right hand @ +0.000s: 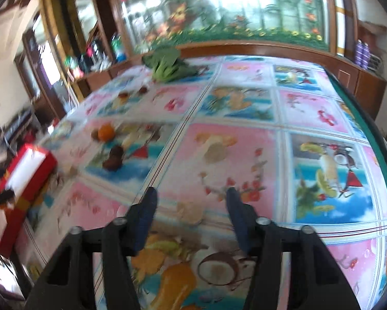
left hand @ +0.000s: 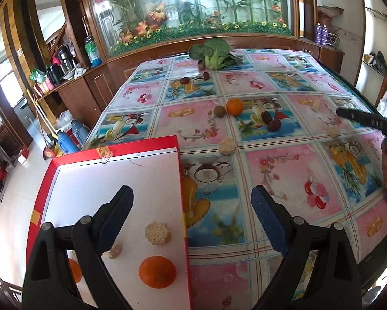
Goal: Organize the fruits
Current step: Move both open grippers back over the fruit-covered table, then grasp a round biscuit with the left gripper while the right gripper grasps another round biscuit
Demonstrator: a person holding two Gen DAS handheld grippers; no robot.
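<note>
A red box (left hand: 116,152) with a white inside sits at the table's near left corner. It holds an orange (left hand: 157,271), a second orange (left hand: 74,271) half hidden by my finger, and two beige rice cakes (left hand: 157,233). My left gripper (left hand: 192,196) hangs open over the box's right wall, holding nothing. Loose on the cloth lie an orange (left hand: 235,107), a kiwi (left hand: 219,111), dark red fruits (left hand: 270,122) and a rice cake (left hand: 227,146). My right gripper (right hand: 192,197) is open, its fingers either side of a beige cake (right hand: 190,214) without touching it.
A leafy green vegetable (left hand: 214,51) and a few small brown fruits (left hand: 184,80) lie at the far end. The table's green rim (right hand: 361,113) runs down the right. A finger (left hand: 358,118) of the right gripper reaches in from the right. A wooden cabinet stands behind.
</note>
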